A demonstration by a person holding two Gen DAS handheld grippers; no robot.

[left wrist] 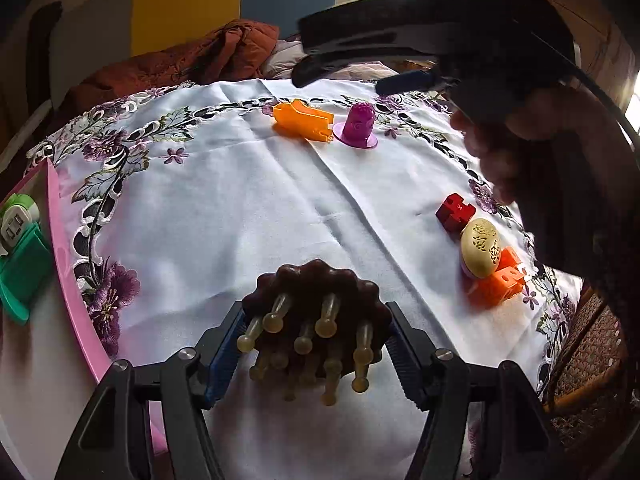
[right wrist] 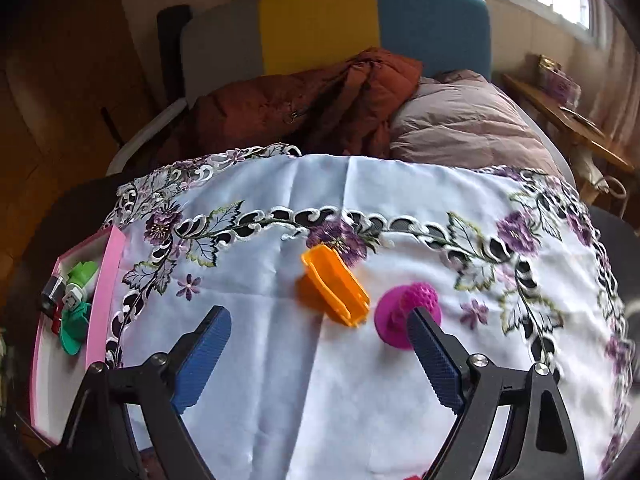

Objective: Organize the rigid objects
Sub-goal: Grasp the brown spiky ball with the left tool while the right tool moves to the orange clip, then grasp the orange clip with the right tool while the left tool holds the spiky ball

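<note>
While the left claw (left wrist: pixel 316 344) is clenched on a dark brown scalloped massager (left wrist: pixel 320 292), that piece sits low in the left wrist view above the white embroidered cloth (left wrist: pixel 240 208) covering the desk. Its domed, ridged back faces away from the camera, and its yellowish knob-ended prongs (left wrist: pixel 326 320) point back and down toward the camera; the blue pads press on its two sides. It is round, so it shows no clear long axis.

The right claw (right wrist: pixel 320 332) stands released, with nothing between its blue pads. Ahead of it lies an orange channel-shaped piece (right wrist: pixel 336 292), its long axis running from upper left to lower right in the right wrist view, open face up. Just beside that stands a magenta dimpled dome on a round base (right wrist: pixel 404 312), upright, partly hidden by the claw's right finger.

Near the right edge of the left wrist view sit a red block (left wrist: pixel 454 212), a cream pierced egg (left wrist: pixel 480 246) and an orange block (left wrist: pixel 500 280), close together. A pink tray (left wrist: pixel 68 248) at the left holds green pieces (left wrist: pixel 24 276).
</note>
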